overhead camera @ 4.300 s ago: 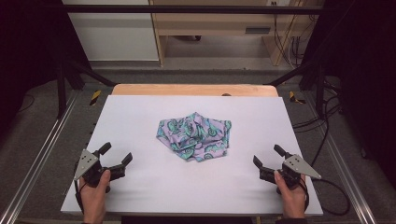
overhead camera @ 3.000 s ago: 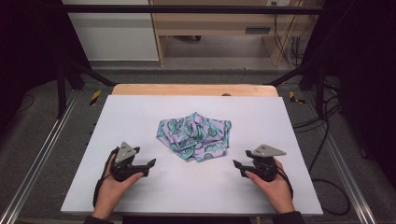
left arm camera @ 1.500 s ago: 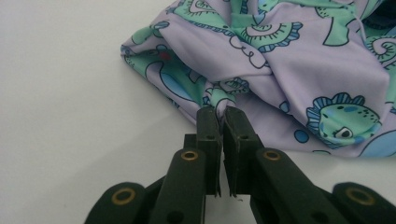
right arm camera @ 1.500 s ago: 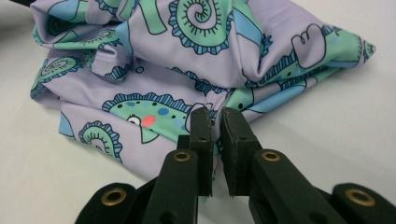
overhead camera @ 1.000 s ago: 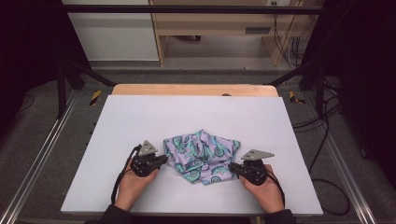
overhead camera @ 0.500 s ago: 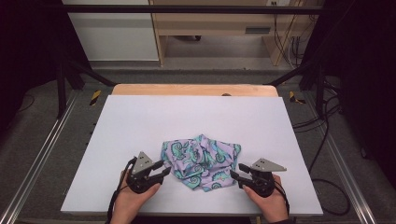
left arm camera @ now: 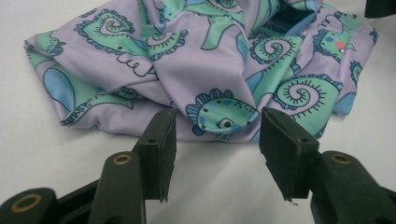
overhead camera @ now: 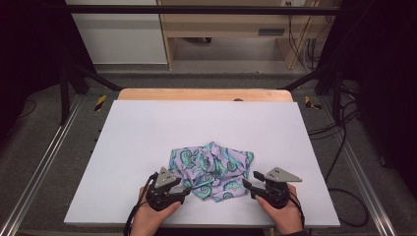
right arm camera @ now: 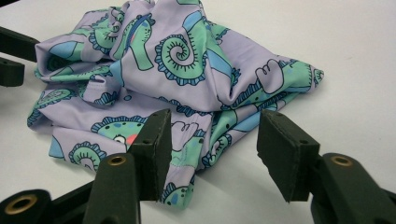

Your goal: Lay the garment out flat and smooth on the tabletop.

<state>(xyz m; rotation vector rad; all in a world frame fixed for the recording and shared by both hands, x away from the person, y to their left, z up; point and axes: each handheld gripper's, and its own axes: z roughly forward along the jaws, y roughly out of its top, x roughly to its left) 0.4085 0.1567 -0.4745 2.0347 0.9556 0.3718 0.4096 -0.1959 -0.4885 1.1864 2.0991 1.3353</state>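
White table (overhead camera: 147, 128) under you bears the crumpled patterned cloth (overhead camera: 211, 169) near its front edge, still bunched and unfolded, and your left gripper (overhead camera: 186, 189) and right gripper (overhead camera: 248, 181), jaws just opened and holding nothing, flank its near corners, leaving all the spreading ahead.

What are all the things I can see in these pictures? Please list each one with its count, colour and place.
Cloth: one, lilac with green and blue sea-creature print, crumpled on the near middle of the board.
Board: one, white, covering the table top.
Table edge: one, light wood, showing behind the board.
Rails: two, grey metal, along the left and right of the table.
Cables: several, black, on the floor at right.
Left hand-held gripper: one, black, jaws open at the cloth's left edge, nothing pinched.
Right hand-held gripper: one, black, jaws open at the cloth's right edge.
Hands: two, at the bottom edge.
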